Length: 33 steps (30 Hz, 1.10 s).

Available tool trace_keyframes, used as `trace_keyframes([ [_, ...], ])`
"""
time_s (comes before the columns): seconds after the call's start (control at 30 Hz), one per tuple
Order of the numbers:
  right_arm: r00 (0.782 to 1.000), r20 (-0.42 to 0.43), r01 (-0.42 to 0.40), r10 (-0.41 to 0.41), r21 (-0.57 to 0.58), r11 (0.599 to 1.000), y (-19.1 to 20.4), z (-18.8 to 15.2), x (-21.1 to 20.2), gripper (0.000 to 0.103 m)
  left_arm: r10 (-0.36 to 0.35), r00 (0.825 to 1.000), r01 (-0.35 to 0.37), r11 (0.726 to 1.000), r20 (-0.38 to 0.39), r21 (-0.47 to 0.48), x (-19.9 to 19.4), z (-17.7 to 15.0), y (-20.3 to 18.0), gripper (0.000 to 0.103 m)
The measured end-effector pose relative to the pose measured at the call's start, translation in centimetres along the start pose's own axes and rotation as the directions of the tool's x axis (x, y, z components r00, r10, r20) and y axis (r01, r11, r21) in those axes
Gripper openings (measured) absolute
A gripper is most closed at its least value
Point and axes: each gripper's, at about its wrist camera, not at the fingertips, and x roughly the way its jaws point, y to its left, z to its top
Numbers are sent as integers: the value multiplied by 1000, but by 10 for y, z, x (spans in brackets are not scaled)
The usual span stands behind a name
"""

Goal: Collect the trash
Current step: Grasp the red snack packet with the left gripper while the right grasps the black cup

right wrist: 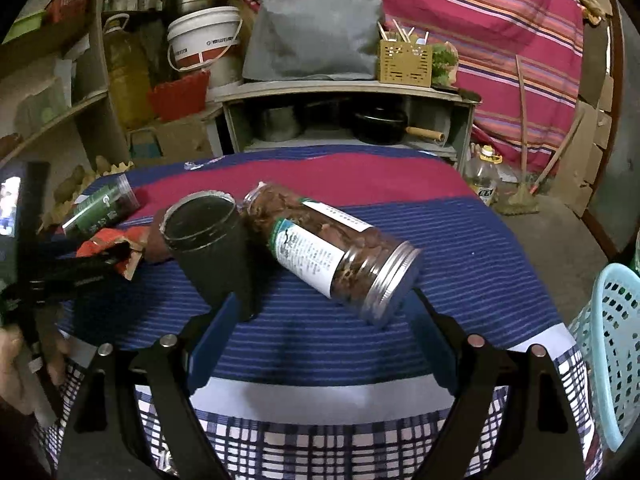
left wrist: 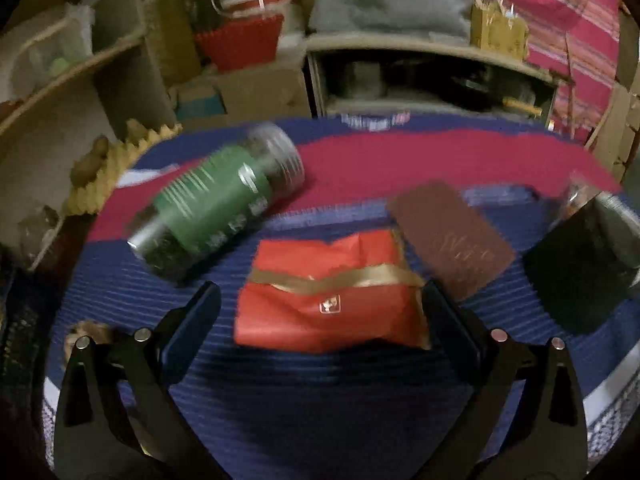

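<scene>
A crumpled red wrapper (left wrist: pixel 328 300) with a gold band lies on the striped cloth between the fingers of my left gripper (left wrist: pixel 320 296), which is open; its pads stand at the wrapper's sides without squeezing it. A green-labelled jar (left wrist: pixel 216 204) lies on its side to the upper left, and a brown wrapper (left wrist: pixel 452 236) to the right. In the right wrist view my right gripper (right wrist: pixel 324 300) is open, just short of a clear jar (right wrist: pixel 332 248) of brown contents lying on its side. A black cup (right wrist: pixel 208 248) stands left of it, and the left gripper (right wrist: pixel 116 258) reaches the red wrapper (right wrist: pixel 108 240).
A light blue plastic basket (right wrist: pixel 612 344) stands off the table's right edge. A person's hand (right wrist: pixel 12 364) holds the left tool. Behind the table are a low shelf (right wrist: pixel 344 92) with pots, a white bucket (right wrist: pixel 204 40) and cluttered shelves on the left.
</scene>
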Motion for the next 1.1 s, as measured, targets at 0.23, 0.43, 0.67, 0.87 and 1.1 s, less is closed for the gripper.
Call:
trace_keyframes([
  [0.23, 1000, -7, -18, 18, -22, 1000, 7, 2, 3, 83, -94, 995, 94, 995, -11, -27, 1, 2, 8, 64],
  [0.43, 998, -41, -50, 49, -32, 998, 24, 2, 14, 83, -77, 997, 76, 997, 31, 26, -23, -5, 6, 47],
  [0.67, 992, -45, -121, 119, -35, 992, 51, 18, 26, 83, -88, 993, 89, 996, 80, -10, -61, -10, 35, 47],
  [0.87, 996, -63, -70, 65, -85, 994, 70, 26, 44, 82, -55, 994, 58, 998, 90, -28, -71, -12, 47, 47],
  [1.1, 983, -69, -171, 167, -52, 984, 65, 26, 39, 56, -22, 996, 25, 999, 87, -34, -78, -14, 39, 47],
])
